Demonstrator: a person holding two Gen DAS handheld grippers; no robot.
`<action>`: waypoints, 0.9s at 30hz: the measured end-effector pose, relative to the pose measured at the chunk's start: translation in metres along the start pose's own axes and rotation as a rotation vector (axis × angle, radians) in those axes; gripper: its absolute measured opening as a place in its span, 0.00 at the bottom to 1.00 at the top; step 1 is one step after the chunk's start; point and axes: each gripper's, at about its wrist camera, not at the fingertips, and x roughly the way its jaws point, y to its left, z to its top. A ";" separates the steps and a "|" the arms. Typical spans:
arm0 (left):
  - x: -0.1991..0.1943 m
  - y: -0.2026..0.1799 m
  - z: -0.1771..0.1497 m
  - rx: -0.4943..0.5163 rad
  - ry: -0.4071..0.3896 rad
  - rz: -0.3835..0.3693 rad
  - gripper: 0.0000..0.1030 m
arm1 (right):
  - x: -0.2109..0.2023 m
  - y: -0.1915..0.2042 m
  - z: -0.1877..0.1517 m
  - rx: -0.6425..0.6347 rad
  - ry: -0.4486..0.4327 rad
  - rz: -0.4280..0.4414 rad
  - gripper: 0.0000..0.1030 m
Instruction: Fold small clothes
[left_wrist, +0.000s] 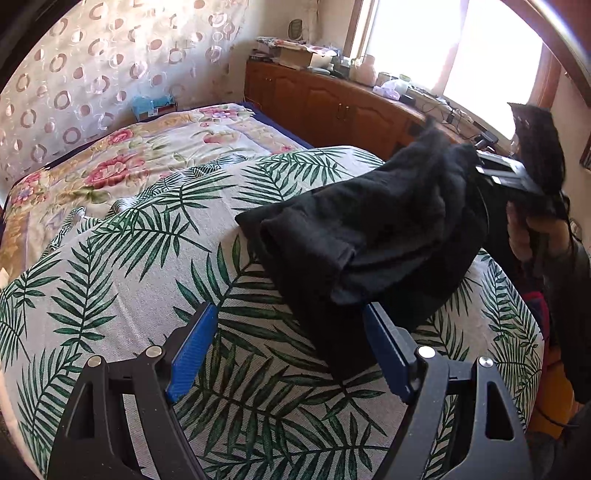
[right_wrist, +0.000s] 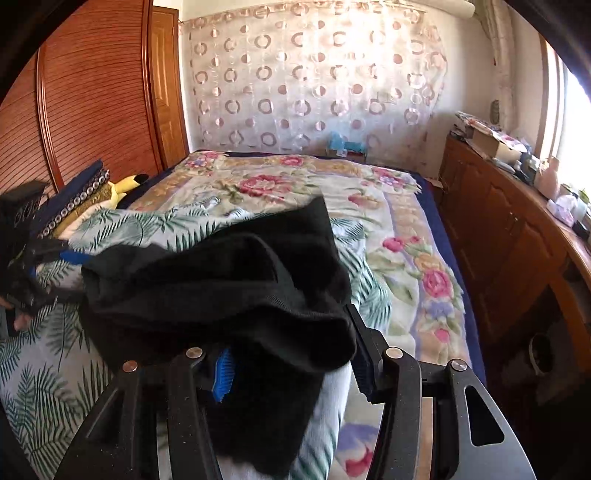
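A black knitted garment (left_wrist: 369, 229) lies bunched on the leaf-print cover (left_wrist: 129, 266) of the bed. My left gripper (left_wrist: 288, 352) stands open just in front of it, nothing between its blue pads, and the right pad (left_wrist: 384, 354) sits at the garment's near edge. In the right wrist view the garment (right_wrist: 229, 280) drapes over and between the fingers of my right gripper (right_wrist: 293, 371). Its jaws stand apart, and its left pad (right_wrist: 223, 376) is half buried in cloth. A hand (left_wrist: 528, 229) carries that gripper at the garment's far right end.
A floral blanket (right_wrist: 369, 206) covers the far half of the bed. A wooden cabinet (right_wrist: 509, 236) with clutter on top runs along the window side. A yellow plush toy (right_wrist: 127, 186) and folded fabrics (right_wrist: 74, 203) lie by the wooden headboard. A ring-patterned curtain (right_wrist: 314, 85) hangs behind.
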 end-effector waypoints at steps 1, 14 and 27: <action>0.000 0.000 0.001 0.000 0.002 0.002 0.79 | 0.004 -0.003 0.003 0.011 -0.003 0.006 0.52; 0.020 0.004 0.032 0.008 -0.014 0.022 0.79 | 0.021 -0.019 0.015 0.154 0.044 -0.068 0.28; 0.043 0.015 0.070 -0.001 -0.078 -0.065 0.18 | -0.009 -0.014 -0.001 0.143 0.018 -0.027 0.35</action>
